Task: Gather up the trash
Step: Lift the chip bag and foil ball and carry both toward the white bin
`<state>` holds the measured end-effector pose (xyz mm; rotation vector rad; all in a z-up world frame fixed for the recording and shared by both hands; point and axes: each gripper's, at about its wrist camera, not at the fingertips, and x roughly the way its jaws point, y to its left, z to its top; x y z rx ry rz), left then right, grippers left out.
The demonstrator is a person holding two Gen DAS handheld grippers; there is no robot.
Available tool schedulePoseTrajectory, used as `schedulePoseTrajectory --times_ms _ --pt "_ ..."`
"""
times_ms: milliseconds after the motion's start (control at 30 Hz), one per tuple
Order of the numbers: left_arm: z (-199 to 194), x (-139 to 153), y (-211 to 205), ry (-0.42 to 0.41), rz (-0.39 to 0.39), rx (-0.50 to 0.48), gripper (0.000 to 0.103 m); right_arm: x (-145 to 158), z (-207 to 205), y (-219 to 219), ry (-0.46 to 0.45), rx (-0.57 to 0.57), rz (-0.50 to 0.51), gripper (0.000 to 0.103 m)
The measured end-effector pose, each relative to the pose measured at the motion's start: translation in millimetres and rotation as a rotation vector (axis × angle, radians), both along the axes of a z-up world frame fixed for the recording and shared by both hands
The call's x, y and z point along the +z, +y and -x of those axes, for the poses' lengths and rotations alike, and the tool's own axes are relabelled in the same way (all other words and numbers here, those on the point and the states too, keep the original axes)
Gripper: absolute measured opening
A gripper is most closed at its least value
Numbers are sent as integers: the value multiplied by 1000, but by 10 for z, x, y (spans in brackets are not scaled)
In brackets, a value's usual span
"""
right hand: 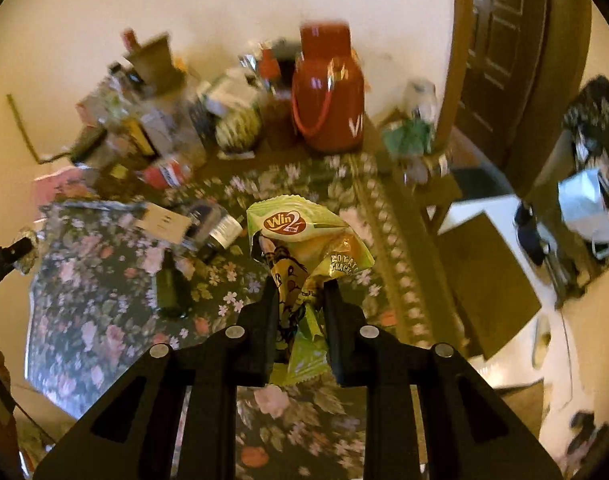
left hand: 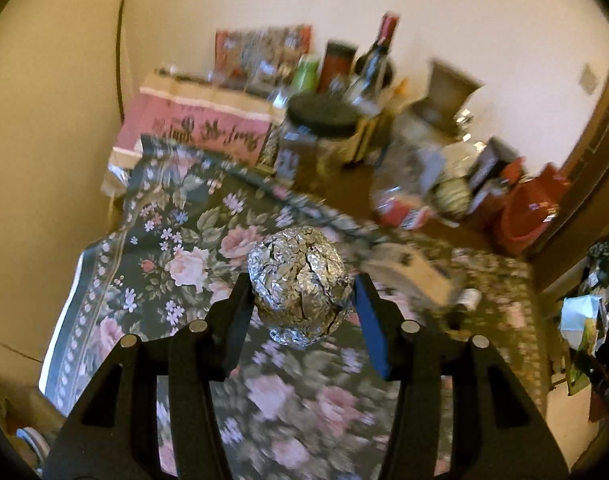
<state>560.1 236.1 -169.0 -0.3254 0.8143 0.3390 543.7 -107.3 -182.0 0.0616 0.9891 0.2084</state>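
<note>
**A:** What is the left gripper (left hand: 302,286) doing?

**B:** It is clamping a crumpled foil ball (left hand: 300,286) between its two fingers, holding it up above a table draped in a dark floral cloth (left hand: 164,248). One finger is pressing each side of the ball. The ball is slightly egg-shaped — its long axis is running away from the camera, roughly along the fingers, with a small twisted nub pointing back toward the gripper body.

**A:** And the right gripper (right hand: 300,288)?

**B:** It is pinching a green snack wrapper (right hand: 304,248) near the wrapper's middle. The wrapper is standing lengthwise along the fingers: the wide crinkled end with a red "Win2" logo is fanning out beyond the fingertips, pointing away from the camera, and the narrow serrated end is trailing back between the fingers. It too is hanging above the floral cloth, not touching it.

**A:** What is lying around them?

**B:** Blurred clutter is crowding the far edge of the table against the wall — a red bag (right hand: 328,108) with a cord handle, a dark bottle (left hand: 374,68), cardboard boxes and a pink printed bag (left hand: 200,128). A white card (right hand: 164,222) and a small jar (right hand: 220,228) are lying on the cloth beyond the wrapper. A wooden door (right hand: 500,52) is standing at the right.
</note>
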Motion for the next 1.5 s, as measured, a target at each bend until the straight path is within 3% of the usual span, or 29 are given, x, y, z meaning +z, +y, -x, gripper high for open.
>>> schedulePoseTrajectory --times_ms 400,567,967,1300,1500 --pt "1086 1106 -1076 -225 -96 -1 50 890 633 -426 -228 151 -93 19" --pt "1423 1338 -1388 -269 -140 -24 50 1098 904 -449 -276 172 -144 20" --pt "2184 1487 -1512 -370 -88 -193 50 1272 1834 -280 -338 139 -150 20" --pt "3203 1438 -1397 -368 -75 -267 50 1277 2839 67 -319 122 -136 20" --pt "3620 1311 -1364 -341 -48 -308 50 1192 3219 203 -279 142 -114 20"
